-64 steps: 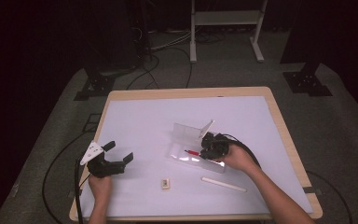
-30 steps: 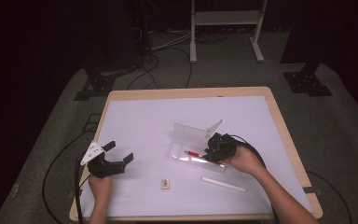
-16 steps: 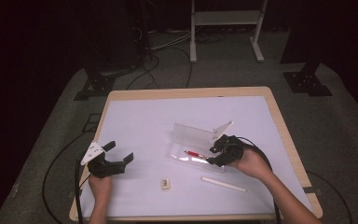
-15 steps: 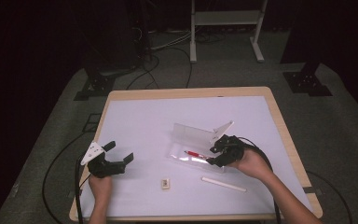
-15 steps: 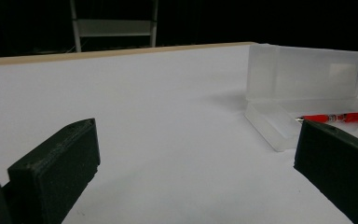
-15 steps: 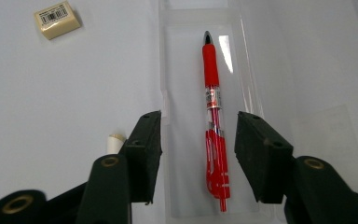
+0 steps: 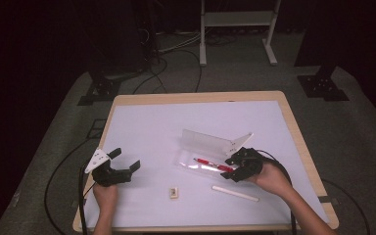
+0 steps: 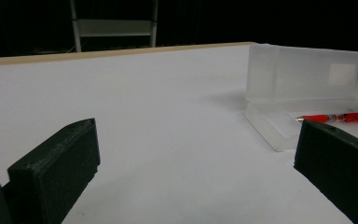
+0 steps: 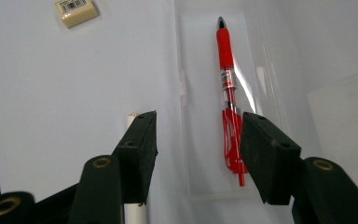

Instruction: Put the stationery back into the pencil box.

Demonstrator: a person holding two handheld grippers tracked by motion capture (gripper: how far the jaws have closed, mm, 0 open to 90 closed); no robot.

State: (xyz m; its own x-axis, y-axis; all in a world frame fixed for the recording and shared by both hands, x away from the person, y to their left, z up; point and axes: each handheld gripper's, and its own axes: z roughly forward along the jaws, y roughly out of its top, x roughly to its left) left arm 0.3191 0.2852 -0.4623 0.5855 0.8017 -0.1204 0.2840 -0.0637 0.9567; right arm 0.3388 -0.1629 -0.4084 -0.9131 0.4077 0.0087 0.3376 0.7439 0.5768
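A clear plastic pencil case (image 7: pixel 210 147) lies mid-table with its lid standing up. A red pen (image 7: pixel 213 165) lies in its tray. My right gripper (image 7: pixel 229 169) hovers at the tray's right end. Its jaws have just been opening and now stand apart, and nothing is pressed between them. In the right gripper view the red pen (image 9: pixel 227 93) lies in the tray beyond the right gripper (image 9: pixel 198 135), free of both pads. My left gripper (image 7: pixel 126 159) rests open near the table's left front. The left gripper view shows the case (image 8: pixel 303 74) and pen (image 8: pixel 335 117) past the open left gripper (image 8: pixel 196 149).
A small tan eraser (image 7: pixel 174 193) lies near the front edge, and a white stick (image 7: pixel 235 193) lies just in front of my right hand. The white-topped table (image 7: pixel 176 117) has a wooden rim. Cables trail off both grippers onto the dark floor.
My right gripper has drawn back to the right, away from the case's middle, and its jaws have spread wider. The red pen stays in the tray. The left gripper has not moved.
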